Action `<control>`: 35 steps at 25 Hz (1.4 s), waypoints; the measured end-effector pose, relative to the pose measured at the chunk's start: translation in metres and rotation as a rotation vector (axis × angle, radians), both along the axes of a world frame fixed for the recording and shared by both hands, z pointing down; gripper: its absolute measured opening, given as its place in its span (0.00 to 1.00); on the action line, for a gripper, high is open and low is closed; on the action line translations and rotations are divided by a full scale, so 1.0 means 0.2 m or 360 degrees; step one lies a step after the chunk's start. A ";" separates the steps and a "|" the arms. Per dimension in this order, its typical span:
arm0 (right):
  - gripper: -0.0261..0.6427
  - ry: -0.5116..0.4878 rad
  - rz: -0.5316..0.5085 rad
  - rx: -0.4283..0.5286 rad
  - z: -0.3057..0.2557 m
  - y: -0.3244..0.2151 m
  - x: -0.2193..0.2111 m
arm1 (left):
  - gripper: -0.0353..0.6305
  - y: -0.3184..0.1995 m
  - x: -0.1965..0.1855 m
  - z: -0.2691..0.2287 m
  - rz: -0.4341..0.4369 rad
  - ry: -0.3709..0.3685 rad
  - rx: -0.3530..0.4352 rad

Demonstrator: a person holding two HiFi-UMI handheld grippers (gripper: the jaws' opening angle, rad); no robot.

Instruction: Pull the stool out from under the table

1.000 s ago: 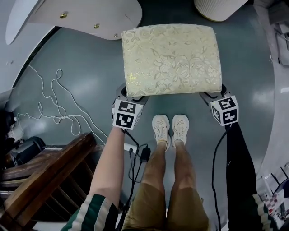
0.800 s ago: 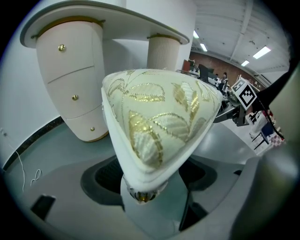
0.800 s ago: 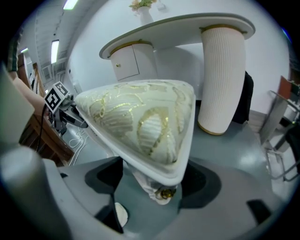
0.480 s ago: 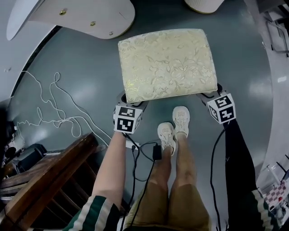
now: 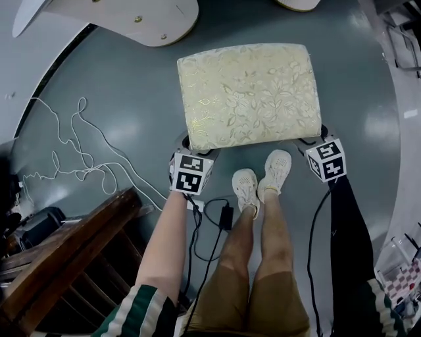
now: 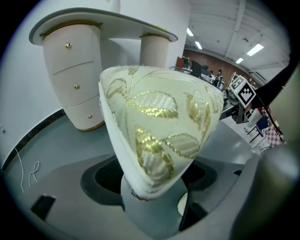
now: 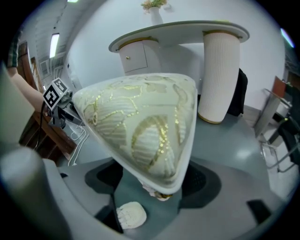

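The stool (image 5: pixel 250 92), a rectangular seat covered in cream fabric with gold leaf print, stands on the grey floor, out from beneath the white table (image 5: pixel 131 20). My left gripper (image 5: pixel 191 142) clasps its near left corner and my right gripper (image 5: pixel 309 139) its near right corner. In the left gripper view the stool's cushion corner (image 6: pixel 159 126) fills the gap between the jaws of the left gripper (image 6: pixel 150 177). The right gripper view shows the stool (image 7: pixel 140 126) wedged the same way in the right gripper (image 7: pixel 157 182). The stool's legs are hidden below the seat.
The person's feet (image 5: pixel 247 187) stand just behind the stool. A black cable with an adaptor (image 5: pixel 225 216) and a white cord (image 5: pixel 79 151) lie on the floor. Dark wooden furniture (image 5: pixel 59 257) is at the near left, a ribbed table pedestal (image 7: pixel 218 77) beyond the stool.
The stool and both grippers have come a little further from the table, which has slid towards the top of the view. The person's feet have stepped.
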State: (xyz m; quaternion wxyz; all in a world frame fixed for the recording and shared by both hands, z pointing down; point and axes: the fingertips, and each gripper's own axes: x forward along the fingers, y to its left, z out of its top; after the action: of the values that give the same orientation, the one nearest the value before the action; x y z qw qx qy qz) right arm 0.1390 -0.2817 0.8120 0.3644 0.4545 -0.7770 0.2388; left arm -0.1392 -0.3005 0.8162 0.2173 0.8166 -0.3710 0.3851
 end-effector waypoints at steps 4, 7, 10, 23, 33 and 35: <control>0.60 0.0005 -0.0012 -0.0015 0.01 0.00 0.00 | 0.61 0.01 0.00 0.01 -0.0012 0.0008 -0.0013; 0.60 0.0001 -0.0016 -0.0029 0.02 0.00 0.00 | 0.61 0.01 0.00 0.01 -0.0017 0.0013 -0.0006; 0.60 -0.0004 -0.0013 -0.0063 0.03 0.01 0.00 | 0.61 0.02 0.00 0.00 -0.0014 0.0015 -0.0016; 0.60 0.0037 -0.0051 -0.0051 0.07 -0.03 0.02 | 0.61 0.01 0.01 0.04 -0.0052 0.0058 0.0045; 0.60 0.0115 0.0027 0.0059 0.05 -0.04 0.01 | 0.61 -0.07 0.01 0.07 0.0027 0.0125 0.0174; 0.60 0.0125 0.0034 0.0084 0.06 -0.04 0.02 | 0.61 -0.08 0.02 0.08 0.0030 0.0132 0.0205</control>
State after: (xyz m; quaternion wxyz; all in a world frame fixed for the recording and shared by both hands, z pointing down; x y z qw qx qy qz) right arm 0.1429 -0.2907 0.8237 0.3799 0.4811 -0.7633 0.2040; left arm -0.1350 -0.3161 0.8328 0.1759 0.8476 -0.3779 0.3283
